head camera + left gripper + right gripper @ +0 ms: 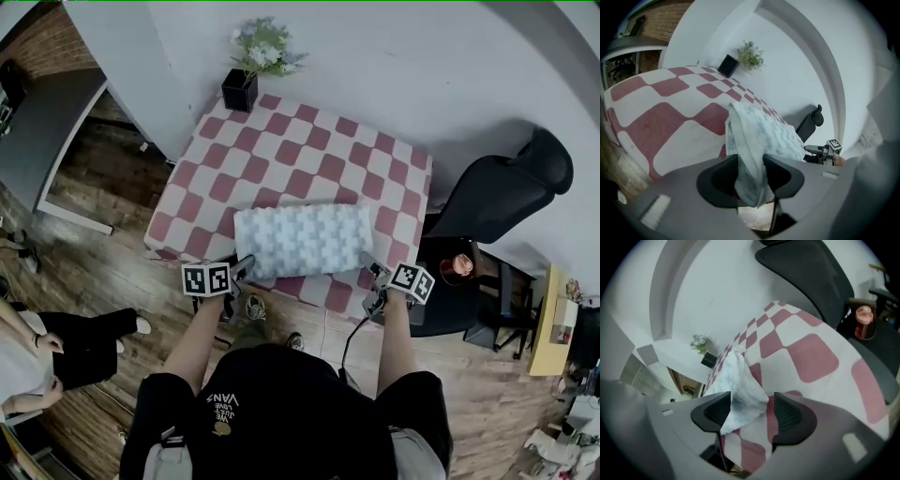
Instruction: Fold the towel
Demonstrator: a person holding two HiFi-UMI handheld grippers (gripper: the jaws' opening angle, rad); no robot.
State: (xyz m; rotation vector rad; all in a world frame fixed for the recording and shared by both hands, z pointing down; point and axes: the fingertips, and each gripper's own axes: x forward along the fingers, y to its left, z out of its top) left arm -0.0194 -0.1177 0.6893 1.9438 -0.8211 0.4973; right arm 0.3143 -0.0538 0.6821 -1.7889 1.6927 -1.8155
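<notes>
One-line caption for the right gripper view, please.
The right gripper, jaws apart, straddles a corner of the pale patterned towel on the red-and-white checkered table.

Near corners of the towel (303, 240) are hidden by the left gripper (244, 266) and right gripper (374, 273). A person (42, 349) is cropped at left.

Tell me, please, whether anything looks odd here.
Nothing spilled or damaged. On the pale blue textured towel, both near corners are bunched: one pinched by the left gripper, one loose inside the open right gripper.
</notes>
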